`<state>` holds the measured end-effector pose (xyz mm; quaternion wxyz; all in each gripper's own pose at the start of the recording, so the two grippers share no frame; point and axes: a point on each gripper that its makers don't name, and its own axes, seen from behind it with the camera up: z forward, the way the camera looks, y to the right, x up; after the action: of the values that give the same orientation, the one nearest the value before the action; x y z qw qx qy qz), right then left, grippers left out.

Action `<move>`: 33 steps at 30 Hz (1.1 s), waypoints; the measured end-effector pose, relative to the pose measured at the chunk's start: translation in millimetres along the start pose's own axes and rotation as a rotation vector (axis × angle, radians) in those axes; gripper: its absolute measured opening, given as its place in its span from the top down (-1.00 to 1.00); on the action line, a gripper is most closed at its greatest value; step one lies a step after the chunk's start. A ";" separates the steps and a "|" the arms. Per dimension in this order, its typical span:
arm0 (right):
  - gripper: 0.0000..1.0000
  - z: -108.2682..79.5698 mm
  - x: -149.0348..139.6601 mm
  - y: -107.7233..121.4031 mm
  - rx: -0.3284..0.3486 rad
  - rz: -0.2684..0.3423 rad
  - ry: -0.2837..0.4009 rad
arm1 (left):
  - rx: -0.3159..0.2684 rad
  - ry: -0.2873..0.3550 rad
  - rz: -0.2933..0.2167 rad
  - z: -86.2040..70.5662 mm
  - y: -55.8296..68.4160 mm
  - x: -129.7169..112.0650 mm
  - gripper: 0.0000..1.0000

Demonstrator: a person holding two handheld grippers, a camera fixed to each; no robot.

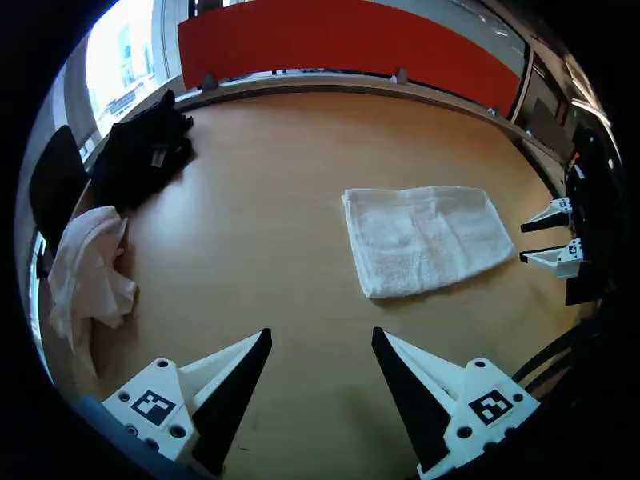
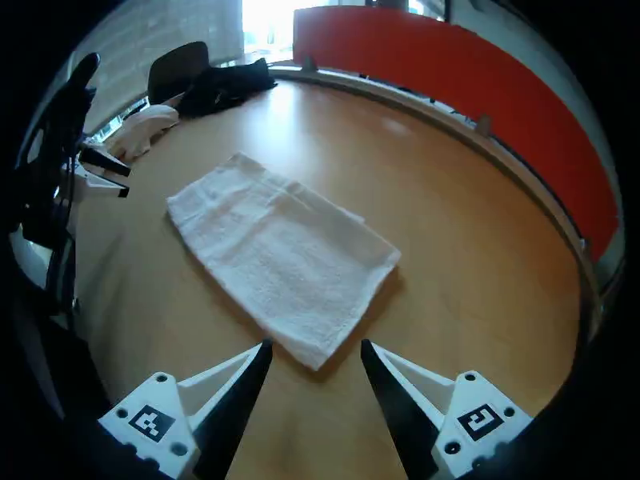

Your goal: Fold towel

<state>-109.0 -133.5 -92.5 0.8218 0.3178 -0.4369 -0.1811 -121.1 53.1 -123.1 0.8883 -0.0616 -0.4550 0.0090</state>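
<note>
Hovering, left gripper [image 1: 321, 332] and right gripper [image 2: 314, 346] both spread, empty; pinching one layer of towel [image 2: 280, 252] could undo the fold

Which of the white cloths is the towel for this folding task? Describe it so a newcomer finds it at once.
Start at the wooden table in front of the red partition. The towel lies near the middle of it, a flat, neatly folded white rectangle. The other white cloth sits crumpled at the table's edge beside a black garment.
</note>
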 end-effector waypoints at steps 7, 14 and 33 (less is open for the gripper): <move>-0.47 8.6 -8.5 -1.5 0.039 -0.045 -0.037 | 0.015 0.001 -0.029 -8.5 -8.0 -6.6 -0.86; -0.18 13.2 -20.2 -2.3 0.061 -0.043 -0.071 | 0.018 0.003 -0.034 -12.3 -10.2 -7.2 -0.86; 0.90 15.0 -12.1 -0.1 0.048 -0.015 -0.038 | 0.007 -0.008 -0.020 -9.9 -10.6 -7.2 -0.86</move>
<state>-128.3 -132.1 -93.6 0.8041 0.3372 -0.4543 -0.1825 -117.7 41.1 -133.4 0.8868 -0.0538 -0.4590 0.0021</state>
